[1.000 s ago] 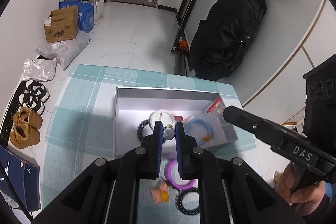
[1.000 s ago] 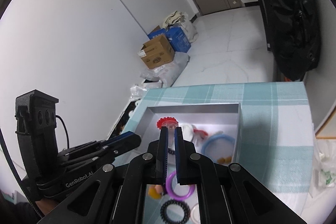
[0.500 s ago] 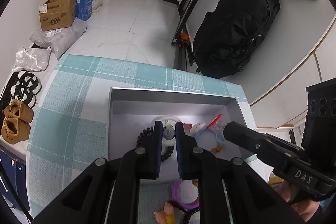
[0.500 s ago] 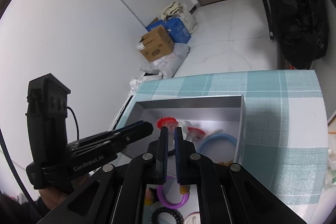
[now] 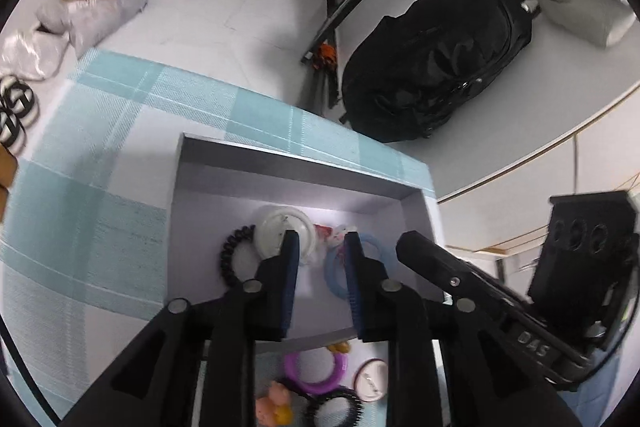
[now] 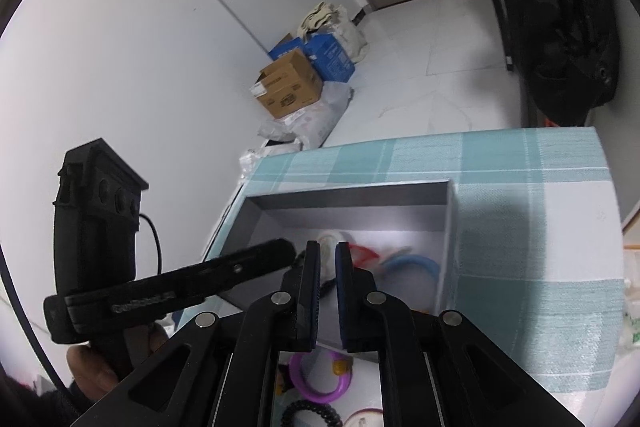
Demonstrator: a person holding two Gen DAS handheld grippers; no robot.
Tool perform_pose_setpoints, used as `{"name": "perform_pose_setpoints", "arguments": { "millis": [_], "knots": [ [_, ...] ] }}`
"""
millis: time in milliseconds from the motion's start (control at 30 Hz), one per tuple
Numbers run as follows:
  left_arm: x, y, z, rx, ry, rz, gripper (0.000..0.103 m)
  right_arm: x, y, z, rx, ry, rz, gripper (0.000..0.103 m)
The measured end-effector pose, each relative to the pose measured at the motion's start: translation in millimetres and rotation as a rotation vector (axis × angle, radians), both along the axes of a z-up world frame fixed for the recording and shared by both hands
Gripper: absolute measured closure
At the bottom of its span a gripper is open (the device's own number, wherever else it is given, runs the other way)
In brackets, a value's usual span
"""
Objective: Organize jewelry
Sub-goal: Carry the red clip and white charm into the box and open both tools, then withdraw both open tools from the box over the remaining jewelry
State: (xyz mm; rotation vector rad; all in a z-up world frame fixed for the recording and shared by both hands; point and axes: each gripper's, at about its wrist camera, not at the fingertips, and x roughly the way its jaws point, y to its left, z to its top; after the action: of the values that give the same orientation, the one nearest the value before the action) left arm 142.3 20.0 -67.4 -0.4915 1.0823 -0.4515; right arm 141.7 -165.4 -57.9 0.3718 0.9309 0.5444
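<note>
- My left gripper (image 5: 318,247) hangs over the grey tray (image 5: 296,163) on the checked bench (image 5: 92,163), its jaws opening with nothing between them — a release over the tray, I judge.
- Below them lie the tray's pieces: a white round case (image 5: 280,231), a black coil band (image 5: 232,259), a blue ring (image 5: 338,267) and a small red piece (image 5: 322,230), kept together because the tray is where the jewelry belongs.
- My right gripper (image 6: 328,251) points into the same tray, jaws nearly pressed together and pinching nothing.
- Not yet sorted, on the bench just outside the tray's near wall: a purple ring (image 5: 316,371), a second black coil band (image 5: 336,403), a small pink-and-yellow charm (image 5: 274,403) and a white oval piece (image 5: 370,377).
</note>
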Motion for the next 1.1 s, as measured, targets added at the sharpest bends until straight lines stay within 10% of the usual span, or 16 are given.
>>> {"name": "perform_pose_setpoints", "arguments": {
  "millis": [267, 1100],
  "knots": [
    [-11, 2, 20, -0.006, -0.089, -0.018, 0.066, -2, -17, 6, 0.022, -0.026, -0.044, 0.086],
    [-84, 17, 28, 0.218, -0.184, 0.042, 0.063, -74, -23, 31, 0.009, -0.163, -0.06, 0.033]
  ]
}}
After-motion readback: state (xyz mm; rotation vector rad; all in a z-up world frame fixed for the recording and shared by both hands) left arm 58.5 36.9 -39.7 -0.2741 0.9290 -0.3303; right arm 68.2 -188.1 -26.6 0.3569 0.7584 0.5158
